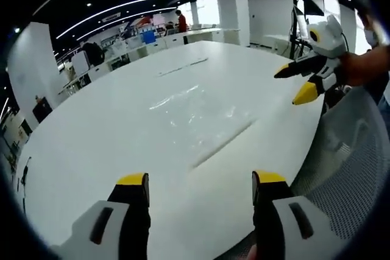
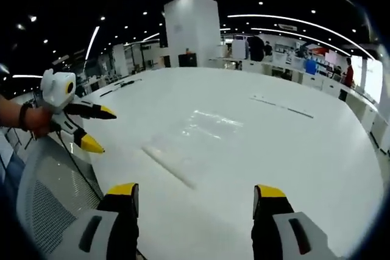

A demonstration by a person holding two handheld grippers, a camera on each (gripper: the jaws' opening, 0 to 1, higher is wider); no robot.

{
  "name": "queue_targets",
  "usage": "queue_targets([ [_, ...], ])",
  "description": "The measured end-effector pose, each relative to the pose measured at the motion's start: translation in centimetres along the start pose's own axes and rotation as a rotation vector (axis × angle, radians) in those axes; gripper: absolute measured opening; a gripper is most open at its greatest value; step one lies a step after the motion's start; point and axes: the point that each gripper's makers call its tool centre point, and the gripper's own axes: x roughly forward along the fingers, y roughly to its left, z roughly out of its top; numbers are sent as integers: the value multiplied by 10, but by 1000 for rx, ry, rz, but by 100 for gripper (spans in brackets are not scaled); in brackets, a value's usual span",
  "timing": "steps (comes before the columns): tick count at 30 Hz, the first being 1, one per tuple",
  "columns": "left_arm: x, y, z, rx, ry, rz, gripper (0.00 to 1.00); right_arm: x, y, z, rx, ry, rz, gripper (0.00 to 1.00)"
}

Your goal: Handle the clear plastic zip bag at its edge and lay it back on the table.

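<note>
Zip bag (image 1: 201,114) flat on table (image 1: 91,150), ahead of both jaws (spread, empty).

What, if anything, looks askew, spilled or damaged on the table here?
Nothing stands out. The clear zip bag lies flat on the white table, slightly wrinkled but untorn. Both the left gripper and right gripper are open and apart from it.

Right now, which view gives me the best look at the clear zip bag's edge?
The left gripper view: the clear zip bag lies flat on the white table, its near edge a distinct dark line. The right gripper view shows the bag too, but its edge is shorter and fainter there.
</note>
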Motion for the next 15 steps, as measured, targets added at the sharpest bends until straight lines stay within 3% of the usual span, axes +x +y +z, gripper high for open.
queue_targets([
  [10,-7,4,3,-22,-19,34,67,-12,9,-4,21,-1,0,77],
  [15,-12,3,3,-32,-26,40,67,-20,4,-5,45,-15,-19,77],
])
